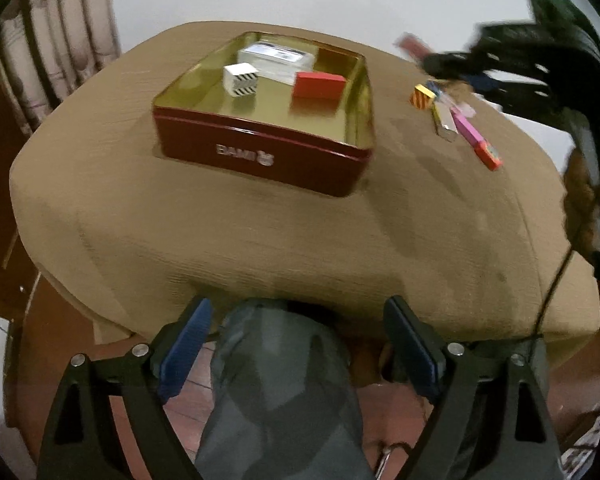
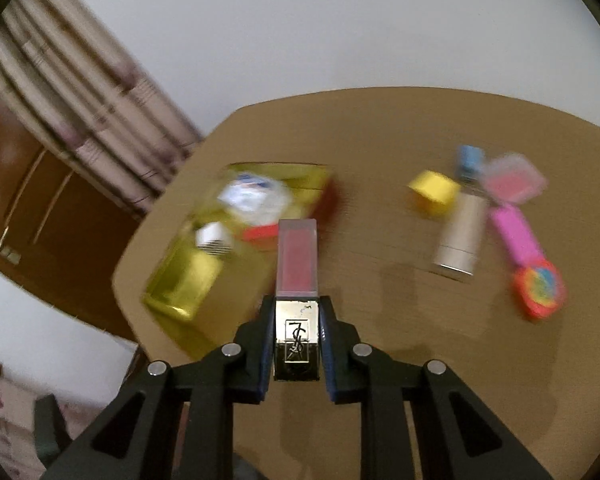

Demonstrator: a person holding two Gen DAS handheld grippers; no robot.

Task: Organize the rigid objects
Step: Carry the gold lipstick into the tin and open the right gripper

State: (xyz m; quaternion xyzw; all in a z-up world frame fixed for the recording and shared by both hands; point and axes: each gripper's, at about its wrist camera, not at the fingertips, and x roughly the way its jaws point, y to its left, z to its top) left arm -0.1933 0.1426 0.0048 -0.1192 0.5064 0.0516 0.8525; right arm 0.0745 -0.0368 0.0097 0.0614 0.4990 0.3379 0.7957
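My right gripper (image 2: 297,312) is shut on a pink lip gloss tube with a gold cap (image 2: 297,264) and holds it above the table, near the red tin (image 2: 172,296). The tin (image 1: 260,152) has a gold inside and holds a white striped cube (image 1: 241,79), a red block (image 1: 318,85) and a clear case (image 1: 276,56). My left gripper (image 1: 300,320) is open and empty, low at the table's near edge. The right gripper (image 1: 452,64) also shows blurred in the left wrist view.
Loose items lie right of the tin: a yellow cube (image 2: 434,190), a silver tube (image 2: 460,236), a pink stick with a rainbow disc (image 2: 538,288), a pink clear box (image 2: 514,178), a blue item (image 2: 470,158). A curtain (image 2: 80,112) hangs at left. A knee (image 1: 280,380) is below the table.
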